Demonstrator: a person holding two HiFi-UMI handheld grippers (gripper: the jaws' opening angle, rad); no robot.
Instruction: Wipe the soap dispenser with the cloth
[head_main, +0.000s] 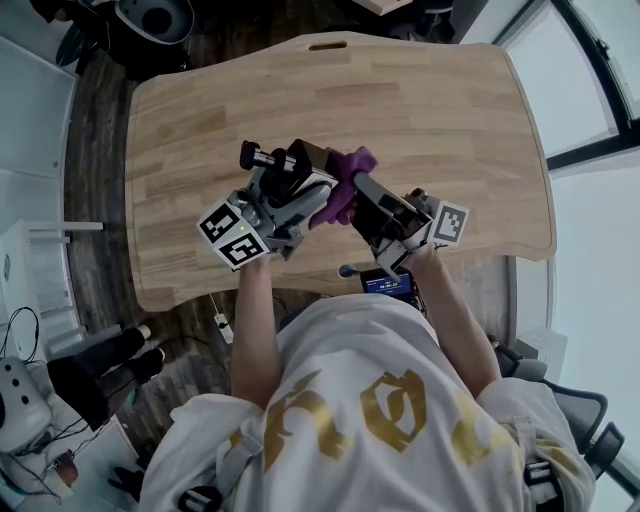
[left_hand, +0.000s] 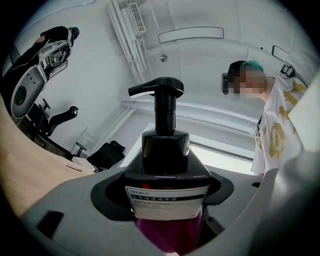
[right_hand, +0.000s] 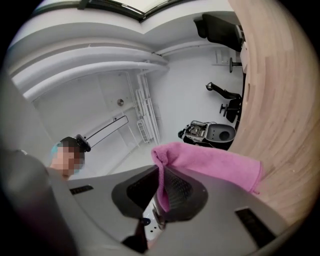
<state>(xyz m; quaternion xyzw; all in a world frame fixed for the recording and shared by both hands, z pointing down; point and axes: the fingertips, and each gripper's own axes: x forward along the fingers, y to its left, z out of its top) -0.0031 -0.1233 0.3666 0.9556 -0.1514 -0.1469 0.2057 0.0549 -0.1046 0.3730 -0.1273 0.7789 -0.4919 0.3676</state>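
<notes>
your left hand-held gripper (left_hand: 165, 212) clamps the black pump soap dispenser (left_hand: 166, 155), white label (left_hand: 167, 199) reading "spkmud"; your right hand-held gripper (right_hand: 160, 200) pinches the pink cloth (right_hand: 210, 162).

Office-like workroom, viewed from above and from desk level.

Told by a wide wooden desk (head_main: 420, 110) with a cable slot (head_main: 328, 45) at its far edge; a swivel chair (head_main: 155, 18) just beyond the desk's far left corner and another chair (head_main: 578, 408) off its near right corner; tall windows (head_main: 590, 90) right of the desk; dark plank floor (head_main: 100, 190) left of it; white gear (head_main: 20, 400) and loose cables (head_main: 222, 320) near its front left corner; a long lamp (left_hand: 191, 34) on the white ceiling above.
</notes>
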